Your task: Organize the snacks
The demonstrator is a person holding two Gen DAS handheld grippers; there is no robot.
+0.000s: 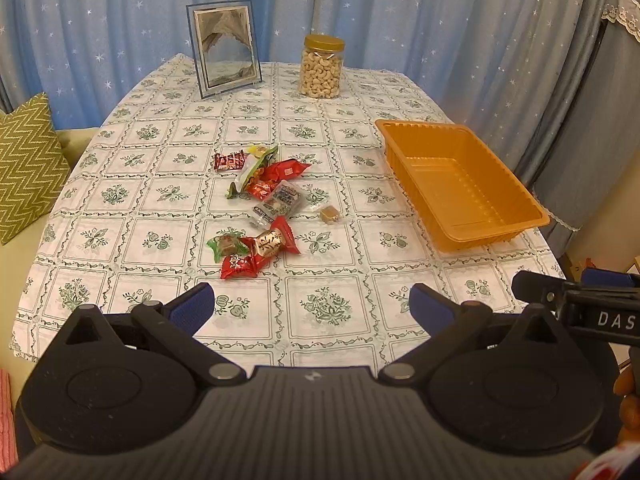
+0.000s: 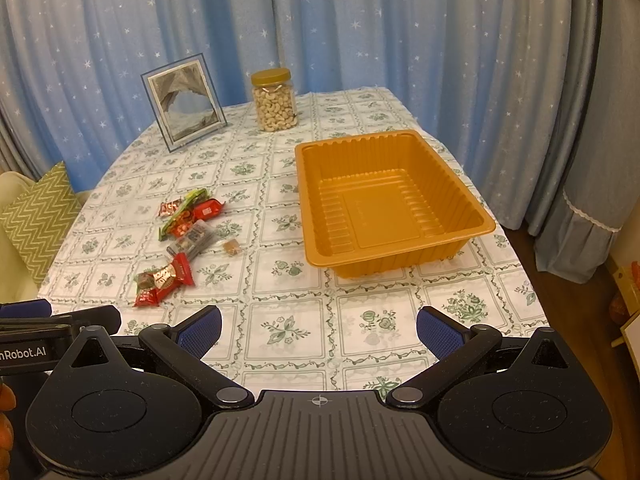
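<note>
Both tongs are hovering over the near edge of the floral-checked cloth worktop point(image 1: 168, 120): left tongs point(image 1: 310, 306) spread wide, gripping nothing; right tongs point(image 2: 319, 330) likewise spread and holding nothing. A loose pile of red, green and clear wrapped snacks point(image 1: 260, 204) is lying mid-worktop. The orange ribbed plastic tray point(image 2: 386, 200) is sitting to its right, apart from it.

- I see pale blue curtains with small white stars point(image 2: 360, 40) hanging across the whole back.
- The table wears a white cloth printed with green floral squares point(image 1: 160, 192).
- At left, a green cushion with a white zigzag pattern point(image 1: 28, 168) leans on a cream sofa point(image 1: 16, 280).
- At right, a grey lace-trimmed drape point(image 2: 580, 200) reaches the brown wooden floor point(image 2: 520, 248).
- Light is warm and indoor.
</note>
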